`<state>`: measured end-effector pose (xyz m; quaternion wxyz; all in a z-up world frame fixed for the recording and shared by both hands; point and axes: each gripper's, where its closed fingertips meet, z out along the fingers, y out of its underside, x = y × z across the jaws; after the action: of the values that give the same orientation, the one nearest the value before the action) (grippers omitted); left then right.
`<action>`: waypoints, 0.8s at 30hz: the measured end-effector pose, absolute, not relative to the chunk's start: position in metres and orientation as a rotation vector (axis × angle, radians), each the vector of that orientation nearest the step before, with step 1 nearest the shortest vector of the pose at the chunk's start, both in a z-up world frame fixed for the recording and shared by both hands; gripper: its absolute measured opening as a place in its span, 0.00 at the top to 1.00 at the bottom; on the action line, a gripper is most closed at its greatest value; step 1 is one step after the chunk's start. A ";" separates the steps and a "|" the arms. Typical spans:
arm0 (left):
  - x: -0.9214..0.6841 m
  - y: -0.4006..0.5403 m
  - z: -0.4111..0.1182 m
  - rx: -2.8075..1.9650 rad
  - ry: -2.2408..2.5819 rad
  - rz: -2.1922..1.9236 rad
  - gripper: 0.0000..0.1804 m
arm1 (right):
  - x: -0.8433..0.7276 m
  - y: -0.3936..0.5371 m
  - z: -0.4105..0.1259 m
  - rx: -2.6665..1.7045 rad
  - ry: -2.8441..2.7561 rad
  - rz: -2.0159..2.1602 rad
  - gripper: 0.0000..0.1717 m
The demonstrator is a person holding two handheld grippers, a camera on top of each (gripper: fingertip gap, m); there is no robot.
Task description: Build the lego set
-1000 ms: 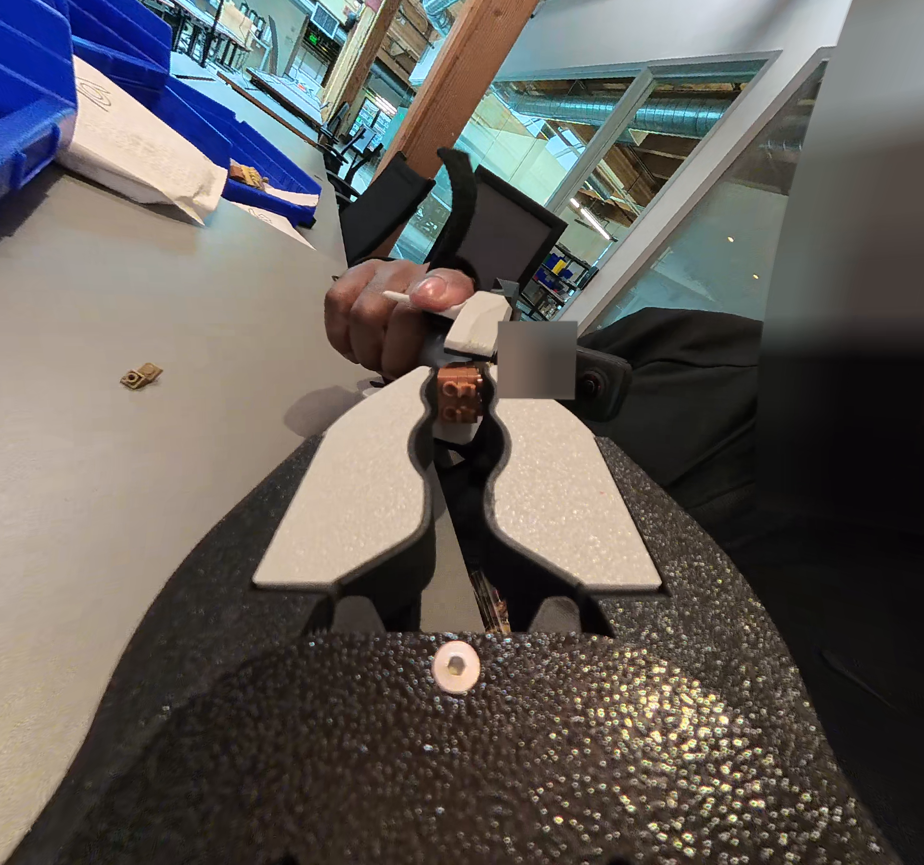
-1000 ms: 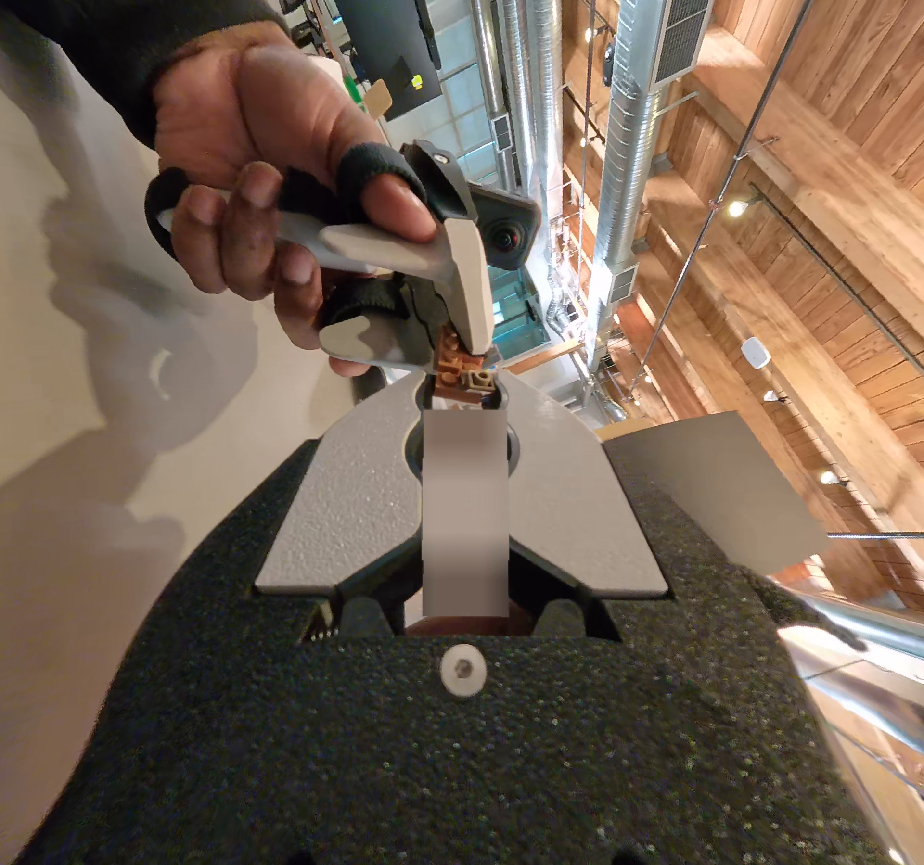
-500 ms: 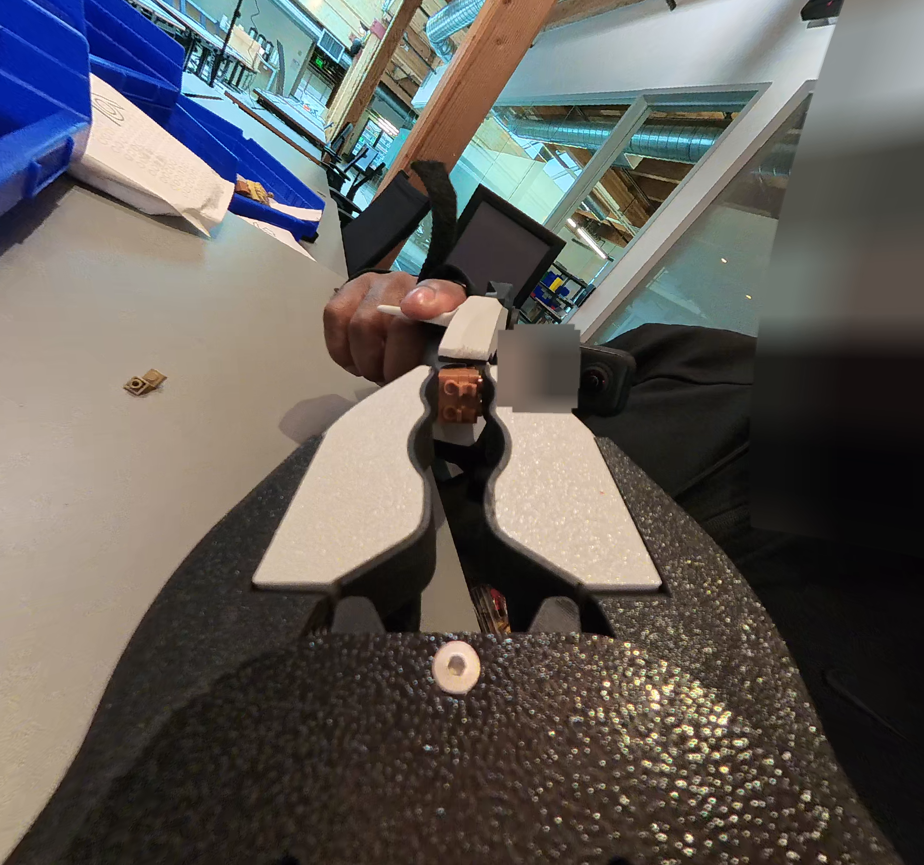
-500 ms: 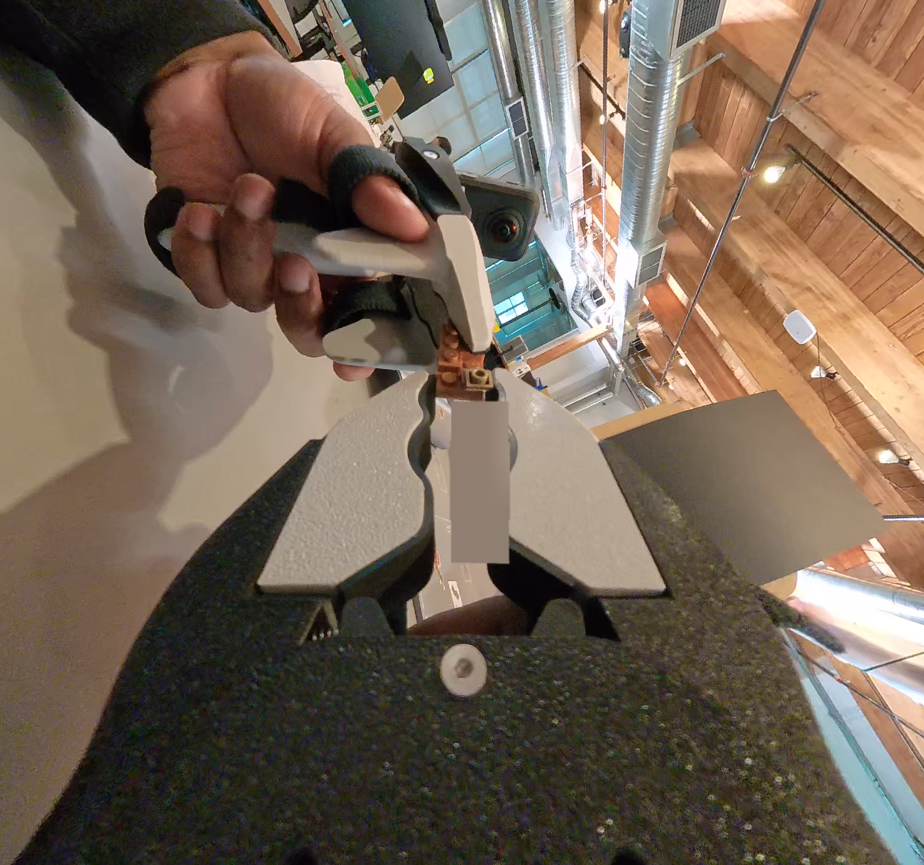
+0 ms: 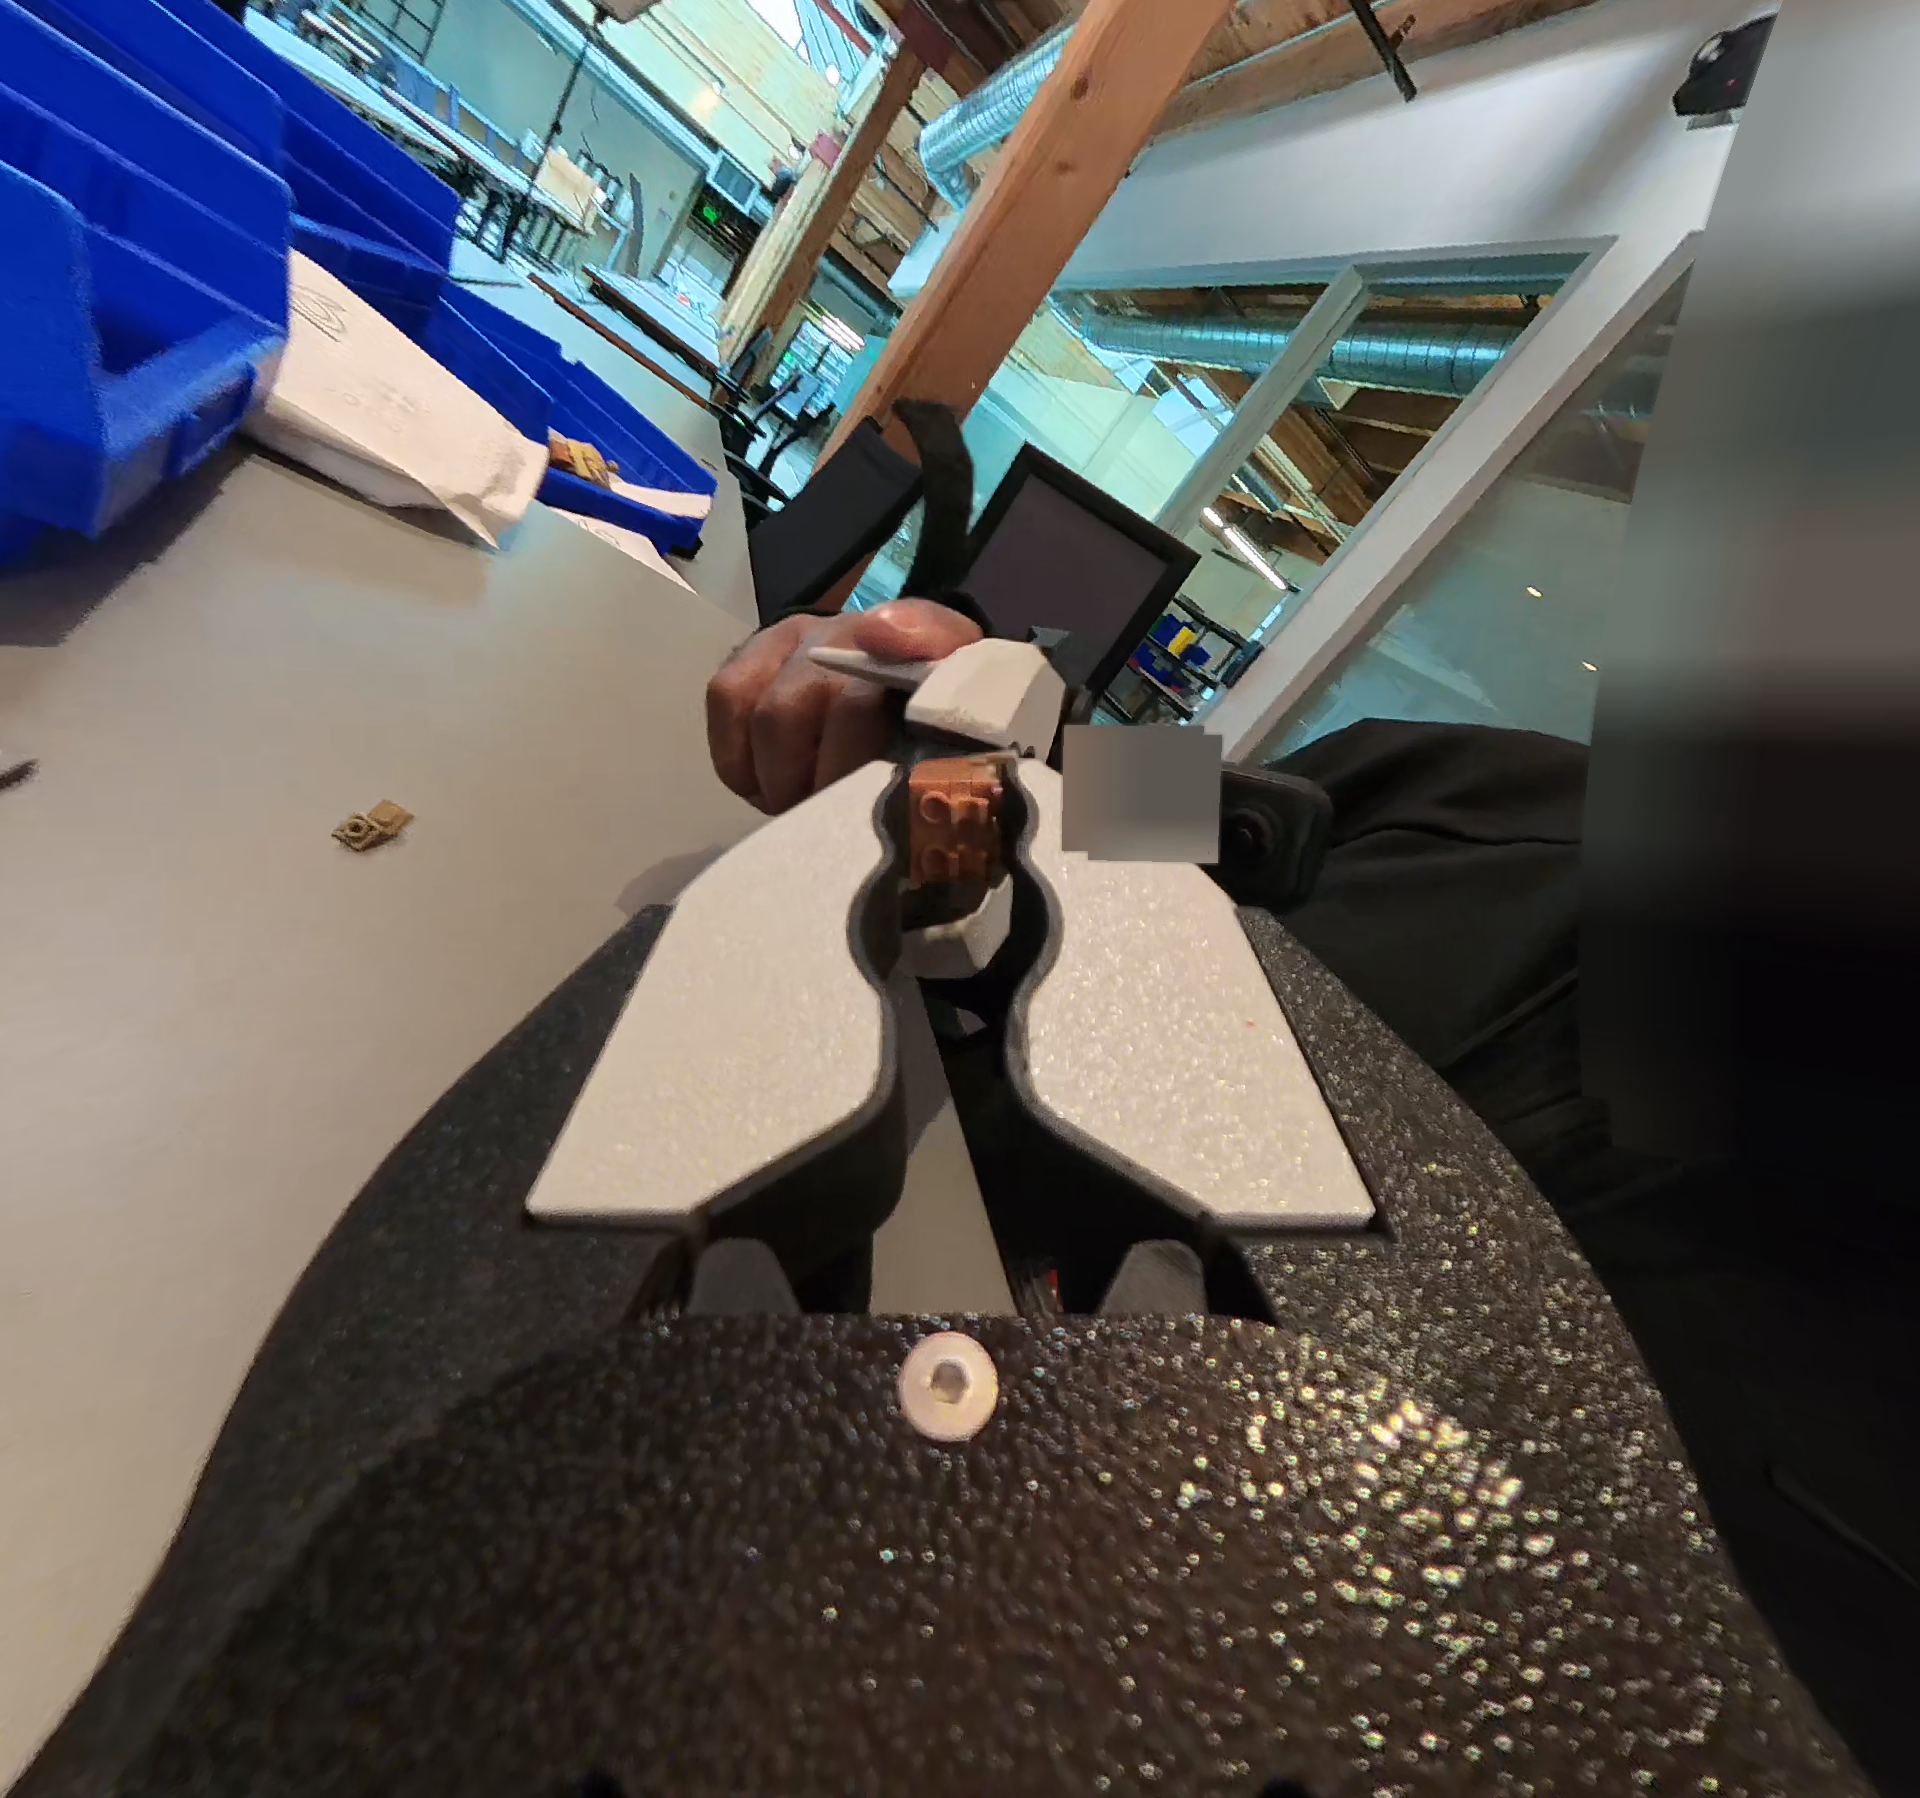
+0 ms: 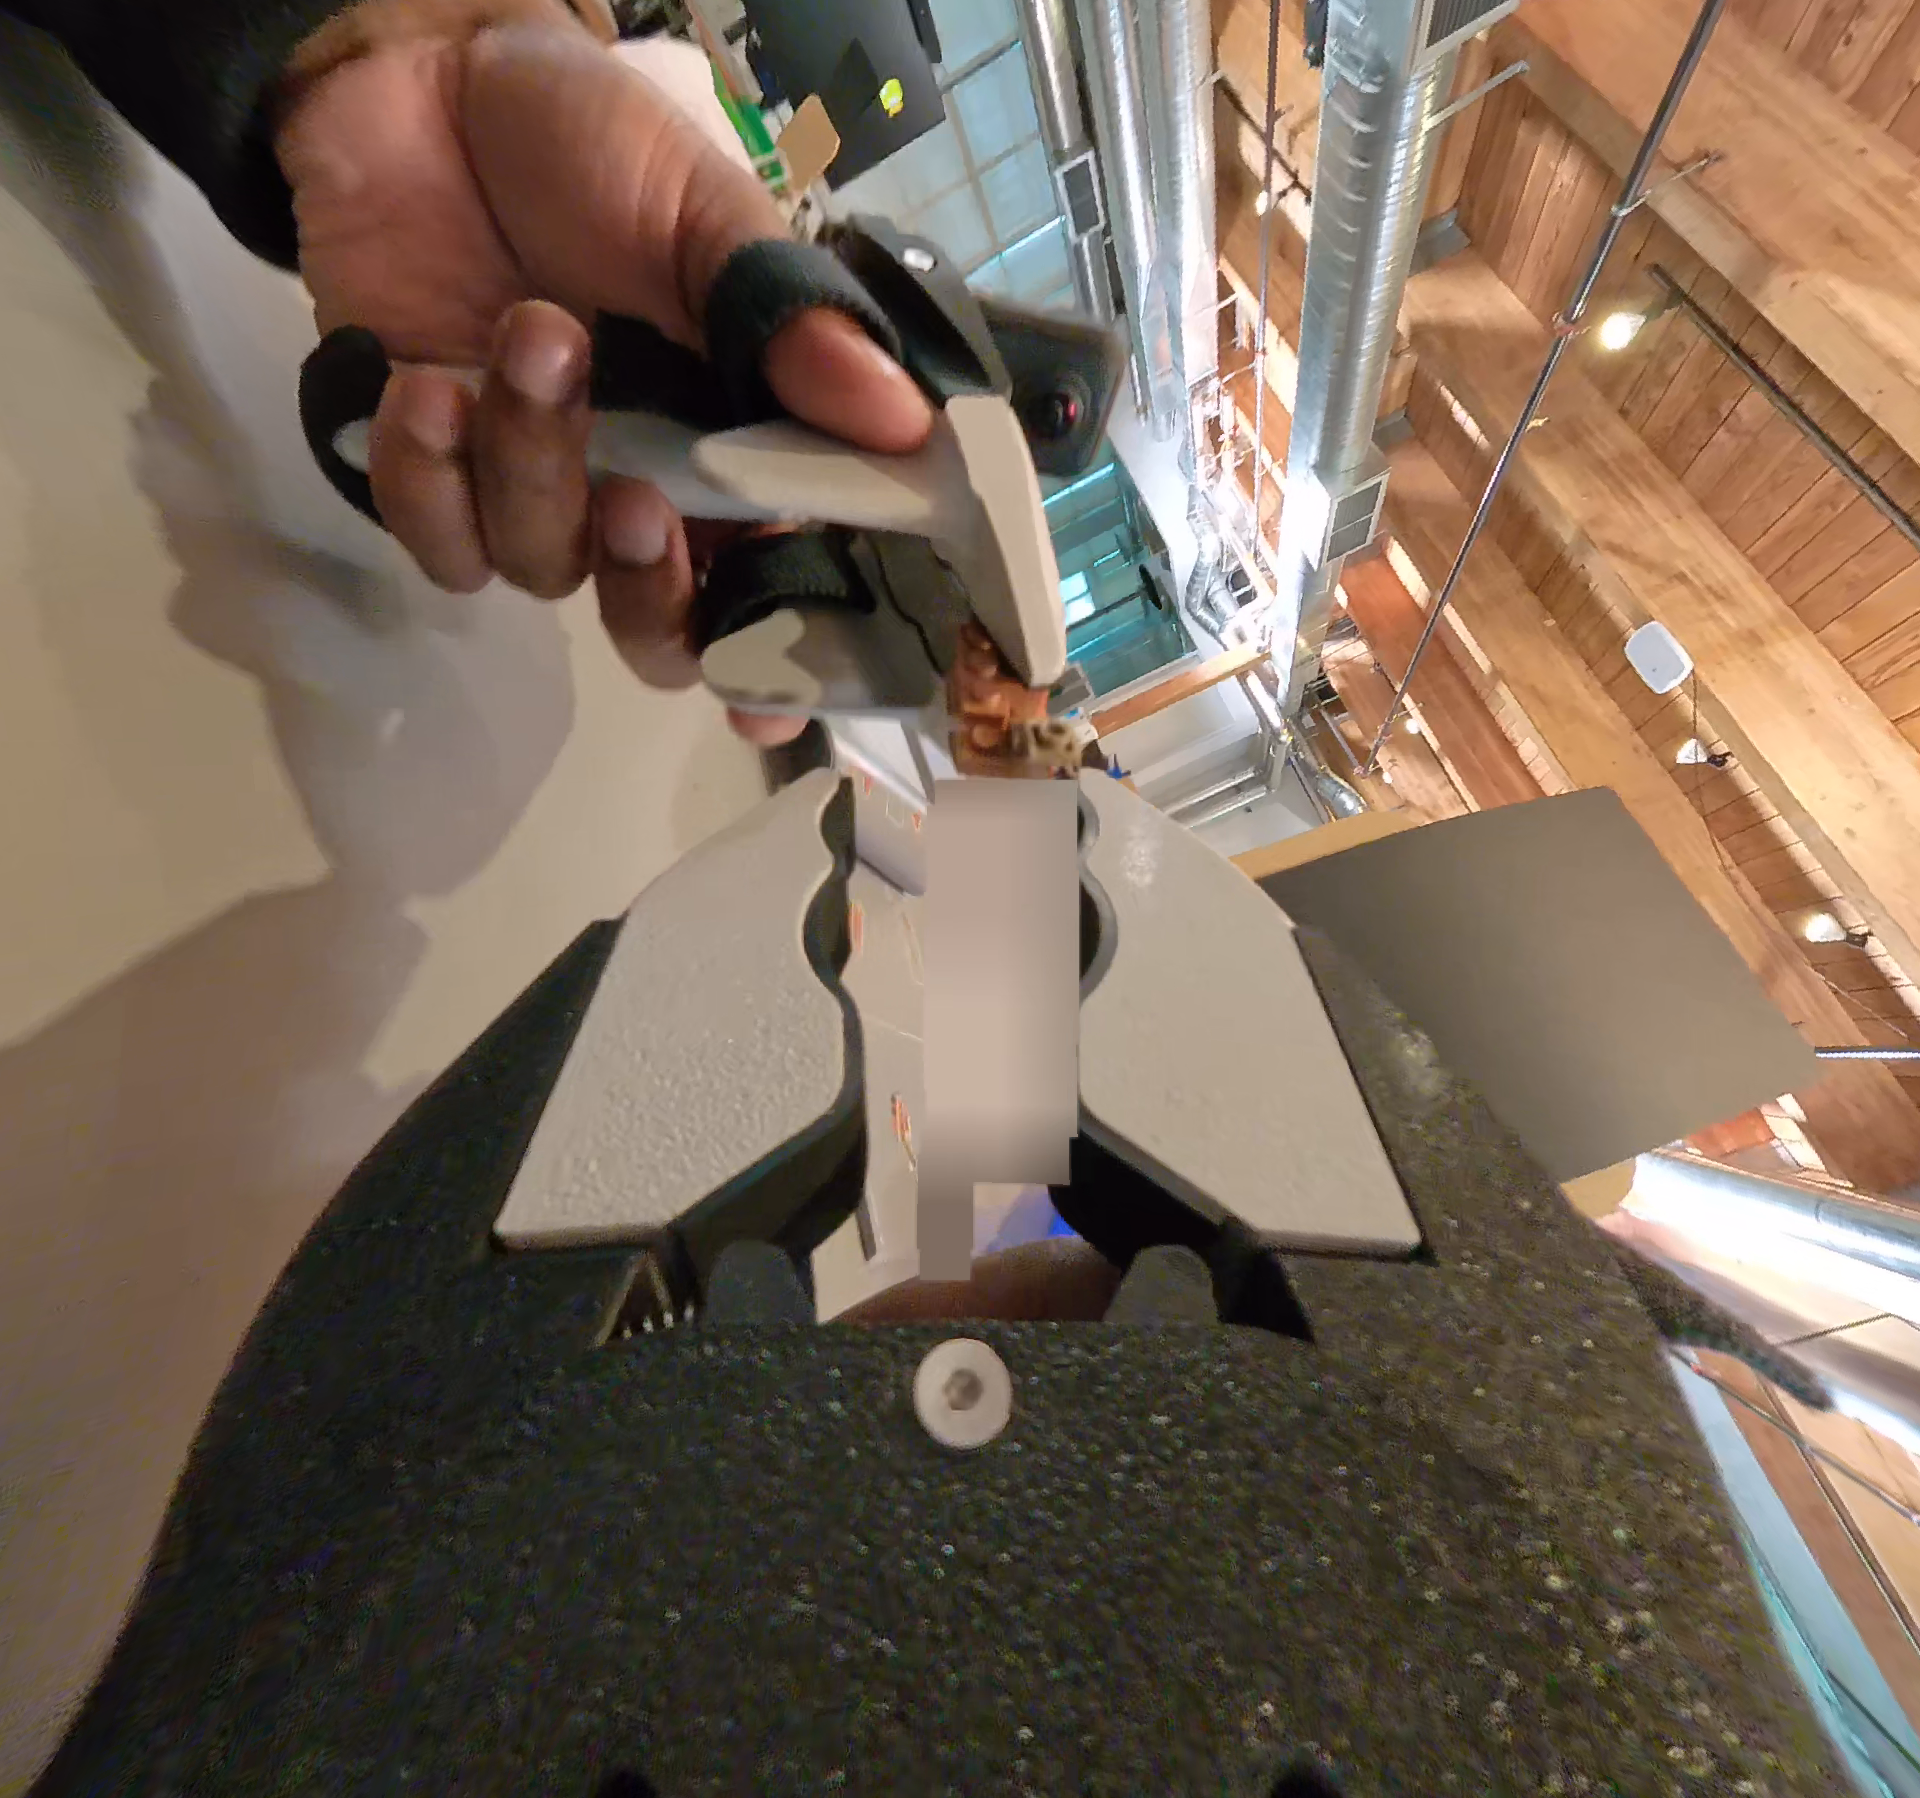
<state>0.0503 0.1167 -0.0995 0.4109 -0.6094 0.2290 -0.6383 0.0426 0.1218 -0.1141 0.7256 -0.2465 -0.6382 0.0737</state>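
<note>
You hold both grippers raised off the grey table (image 5: 260, 917), tips facing each other, which keeps the small brown stud brick (image 5: 951, 829) clear of the surface and reachable from both sides. Your left gripper (image 5: 954, 839) stands nearly closed, its pads pressed on the brick's two sides. Your right gripper (image 6: 961, 834) stands parted and empty just short of the brick and the tan piece (image 6: 1044, 738) on its end; a second tan piece (image 5: 371, 825) lies on the table, well apart.
</note>
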 end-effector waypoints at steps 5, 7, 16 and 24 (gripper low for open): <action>0.032 0.139 -0.117 -1.656 0.464 -1.473 0.92 | 0.073 0.162 -0.137 -0.745 -1.495 0.104 0.79; 0.027 0.148 -0.135 -1.769 0.421 -1.394 0.92 | 0.097 0.190 -0.155 -0.915 -1.546 0.087 0.81; 0.030 0.164 -0.181 -2.063 0.398 -1.241 0.92 | 0.133 0.232 -0.212 -1.346 -1.678 0.238 0.93; 0.029 0.173 -0.198 -2.197 0.351 -1.215 0.92 | 0.115 0.234 -0.219 -1.395 -1.787 0.275 0.91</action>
<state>0.0292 0.1730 -0.1979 0.2985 -0.8272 0.1322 -0.4573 0.1147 0.2337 -0.2189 0.4158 -0.5554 -0.7118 0.1094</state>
